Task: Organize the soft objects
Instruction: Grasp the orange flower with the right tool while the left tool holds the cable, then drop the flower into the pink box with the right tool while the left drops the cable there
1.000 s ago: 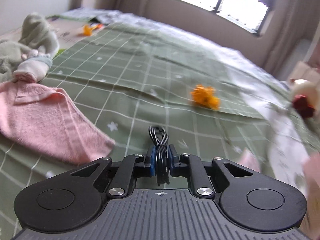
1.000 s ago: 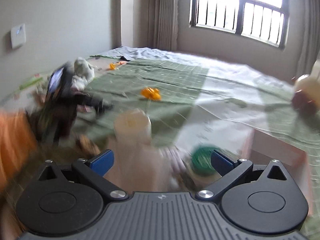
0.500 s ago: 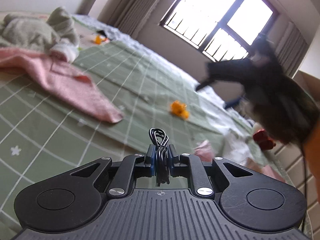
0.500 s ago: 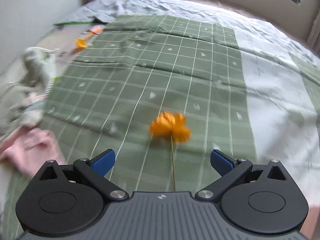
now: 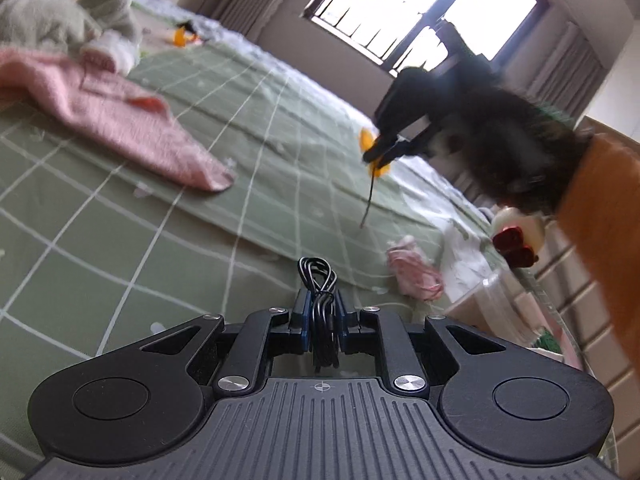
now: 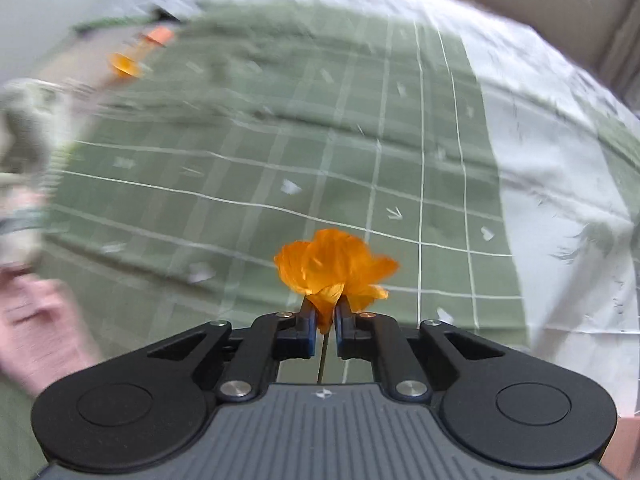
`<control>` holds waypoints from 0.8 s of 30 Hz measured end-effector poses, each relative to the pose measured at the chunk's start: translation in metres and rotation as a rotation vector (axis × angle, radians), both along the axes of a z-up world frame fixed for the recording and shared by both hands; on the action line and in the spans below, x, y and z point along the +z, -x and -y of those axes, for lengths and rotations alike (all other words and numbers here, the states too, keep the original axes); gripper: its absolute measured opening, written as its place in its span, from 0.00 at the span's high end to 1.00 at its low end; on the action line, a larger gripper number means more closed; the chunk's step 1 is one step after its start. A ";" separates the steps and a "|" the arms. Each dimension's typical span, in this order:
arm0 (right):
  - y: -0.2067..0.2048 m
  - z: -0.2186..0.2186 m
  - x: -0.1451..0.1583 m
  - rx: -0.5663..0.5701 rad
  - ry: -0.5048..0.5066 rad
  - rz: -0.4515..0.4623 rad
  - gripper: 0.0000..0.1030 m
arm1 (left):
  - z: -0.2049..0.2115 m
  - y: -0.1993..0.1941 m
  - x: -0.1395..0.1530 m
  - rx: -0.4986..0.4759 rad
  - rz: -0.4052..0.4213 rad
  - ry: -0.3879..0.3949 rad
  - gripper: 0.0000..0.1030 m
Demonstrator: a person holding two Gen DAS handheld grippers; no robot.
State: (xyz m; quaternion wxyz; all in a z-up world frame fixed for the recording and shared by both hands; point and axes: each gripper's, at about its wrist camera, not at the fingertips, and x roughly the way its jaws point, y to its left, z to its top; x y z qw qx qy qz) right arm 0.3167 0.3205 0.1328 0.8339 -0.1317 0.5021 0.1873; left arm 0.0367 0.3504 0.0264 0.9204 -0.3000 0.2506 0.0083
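My right gripper is closing its jaws on an orange fabric flower; the blue pads press the base of the bloom and the thin stem runs back between them. In the left wrist view the right gripper pinches that flower above the green checked bedspread, the stem slanting down to the cover. My left gripper is shut on a coiled black cable. A pink towel and a grey-green plush toy lie at the left.
A crumpled pink cloth flower lies near the bed's right edge, beside a cream and red object. Another orange flower rests at the far left of the bed. An orange sleeve fills the right side.
My right gripper swung over the bed, came down on the orange flower and shut on it; half a second ago its jaws stood wide. The left gripper still holds the cable.
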 end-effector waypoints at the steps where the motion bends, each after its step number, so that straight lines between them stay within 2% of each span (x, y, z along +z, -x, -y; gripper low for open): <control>1: 0.016 0.004 0.020 0.025 -0.033 0.009 0.92 | 0.003 0.002 0.004 0.000 0.014 -0.016 0.85; 3: 0.056 0.022 0.066 0.089 -0.098 0.057 0.92 | 0.009 0.005 0.017 0.018 0.032 -0.052 0.85; 6: 0.112 0.060 0.125 0.172 -0.143 0.125 0.92 | 0.021 0.011 0.049 0.030 0.075 -0.074 0.85; 8: 0.135 0.091 0.153 0.186 -0.164 0.157 0.92 | 0.036 0.013 0.075 0.020 0.107 -0.084 0.85; 12: 0.173 0.172 0.195 0.168 -0.206 0.225 0.92 | 0.090 0.006 0.126 -0.055 0.138 -0.204 0.85; 15: 0.183 0.238 0.203 0.120 -0.215 0.279 0.92 | 0.145 -0.008 0.154 -0.154 0.153 -0.256 0.84; 18: 0.183 0.308 0.199 0.046 -0.208 0.299 0.92 | 0.208 -0.027 0.169 -0.273 0.149 -0.305 0.84; 21: 0.174 0.372 0.177 -0.043 -0.201 0.282 0.92 | 0.273 -0.054 0.174 -0.397 0.131 -0.342 0.84; 24: 0.154 0.422 0.135 -0.139 -0.203 0.222 0.91 | 0.323 -0.083 0.168 -0.501 0.096 -0.341 0.84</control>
